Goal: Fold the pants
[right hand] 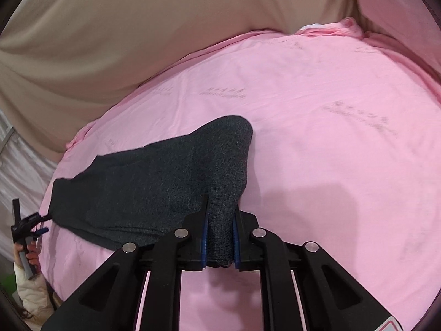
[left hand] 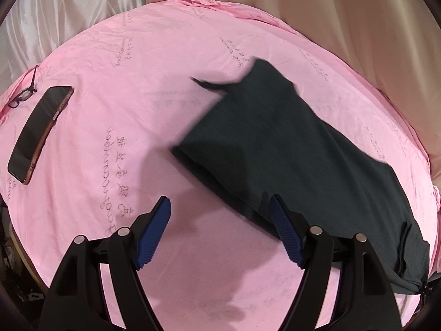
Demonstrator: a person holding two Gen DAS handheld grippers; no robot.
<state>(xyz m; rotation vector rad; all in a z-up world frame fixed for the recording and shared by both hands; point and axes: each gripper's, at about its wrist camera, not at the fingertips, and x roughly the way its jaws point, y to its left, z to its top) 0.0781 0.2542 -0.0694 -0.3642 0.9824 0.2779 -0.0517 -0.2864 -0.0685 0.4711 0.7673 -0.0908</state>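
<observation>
left gripper point(left hand: 220, 231): seen in the foreground of its own view with the jaws spread wide and nothing between the blue pads; it is held above the pink sheet point(left hand: 132, 104), its right finger just at the near edge of the dark cloth. in the right wrist view it is caught small at the far left point(right hand: 33, 222), gripped by a hand in a cream sleeve.
right gripper point(right hand: 220, 237): jaws drawn close, a bunched fold of cloth pinched between the blue pads.
pants point(left hand: 275, 143): dark grey knit, laid out in a long diagonal band across the sheet; in the right wrist view point(right hand: 154, 179) one end is lifted into the clamped jaws while the rest trails away to the left and lies on the sheet. the far end is blurred in the left wrist view.
phone point(left hand: 38, 135): a dark handset with a coppery rim, lying face up on the sheet at the left, well apart from the pants.
glasses point(left hand: 23, 95): dark-framed, resting just beyond the phone near the sheet's edge.
backdrop: beige drapery point(right hand: 137, 41) is hung behind the sheet, with pale white cloth point(left hand: 69, 13) to the left.
</observation>
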